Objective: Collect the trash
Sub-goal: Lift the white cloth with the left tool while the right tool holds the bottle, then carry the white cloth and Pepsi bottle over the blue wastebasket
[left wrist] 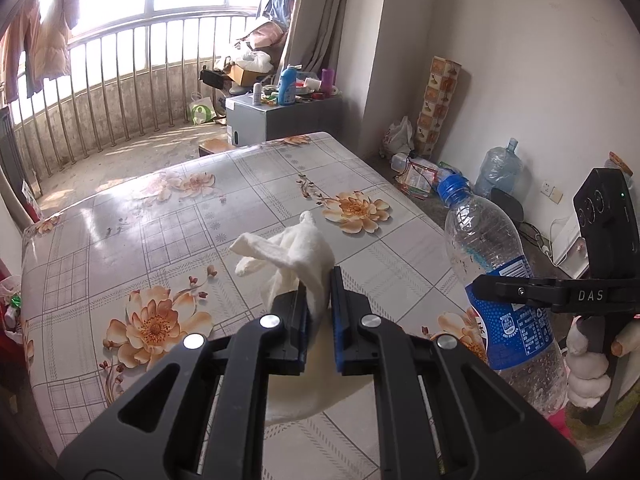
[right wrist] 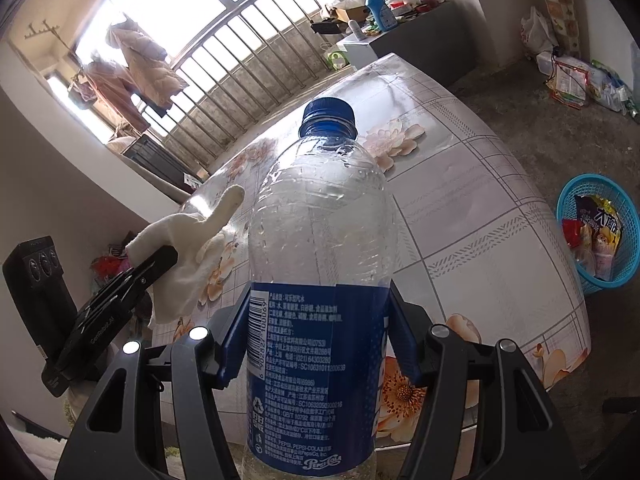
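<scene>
Blue pads of your left gripper (left wrist: 320, 296) pinch a crumpled white tissue (left wrist: 296, 256) between them — the jaws stand almost together, and the tissue bunches up above the fingertips, lifted clear of the table (left wrist: 168, 216). Seen from your right wrist camera, the same tissue (right wrist: 188, 256) sticks out of the black fingers at the left edge of the view.

Your right gripper (right wrist: 316, 340) clamps a clear plastic bottle (right wrist: 320, 216) at its blue label, one pad on each side, jaws about half spread around the body. The bottle stands roughly upright in the grip, its blue cap (right wrist: 329, 114) on. From the left wrist camera you see that bottle (left wrist: 492, 256) at the right, tilted, with the black finger across its label and a white-gloved hand (left wrist: 588, 360) on the handle below it.

Beneath both grippers lies the table's glossy floral cover (orange flowers on a grey grid). On the floor to the right of the table sits a blue basket (right wrist: 624, 272) with wrappers in it — well apart from the bottle. Farther off, a grey cabinet (left wrist: 276, 118) carries small bottles, and behind it runs a metal railing (left wrist: 120, 80) under bright windows.
</scene>
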Available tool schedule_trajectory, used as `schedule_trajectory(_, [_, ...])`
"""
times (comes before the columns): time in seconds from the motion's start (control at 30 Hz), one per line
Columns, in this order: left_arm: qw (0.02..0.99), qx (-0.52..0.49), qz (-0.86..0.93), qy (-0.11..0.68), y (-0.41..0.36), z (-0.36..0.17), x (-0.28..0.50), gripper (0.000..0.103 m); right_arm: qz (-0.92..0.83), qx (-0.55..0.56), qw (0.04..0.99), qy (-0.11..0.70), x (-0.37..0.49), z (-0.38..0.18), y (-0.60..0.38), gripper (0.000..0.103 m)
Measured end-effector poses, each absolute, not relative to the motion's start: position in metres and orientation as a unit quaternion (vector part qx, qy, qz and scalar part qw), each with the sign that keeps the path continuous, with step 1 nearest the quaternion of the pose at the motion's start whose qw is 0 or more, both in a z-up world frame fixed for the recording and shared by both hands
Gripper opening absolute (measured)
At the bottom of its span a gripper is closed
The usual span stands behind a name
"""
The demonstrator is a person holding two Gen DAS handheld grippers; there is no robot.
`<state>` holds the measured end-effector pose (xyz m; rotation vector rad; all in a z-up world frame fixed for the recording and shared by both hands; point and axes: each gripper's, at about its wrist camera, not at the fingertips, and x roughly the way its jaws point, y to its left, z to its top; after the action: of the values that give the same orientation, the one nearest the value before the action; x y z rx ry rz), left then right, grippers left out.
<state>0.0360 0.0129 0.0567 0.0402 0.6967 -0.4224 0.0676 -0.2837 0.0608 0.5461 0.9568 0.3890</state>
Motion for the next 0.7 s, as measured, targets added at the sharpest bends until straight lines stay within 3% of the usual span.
schedule_trajectory(0.7, [0.902, 0.075, -0.265, 0.333, -0.076, 0.067, 0.058, 0.008, 0.158, 0.331, 0.828, 0.425, 0.047, 0.040, -0.340, 0.059])
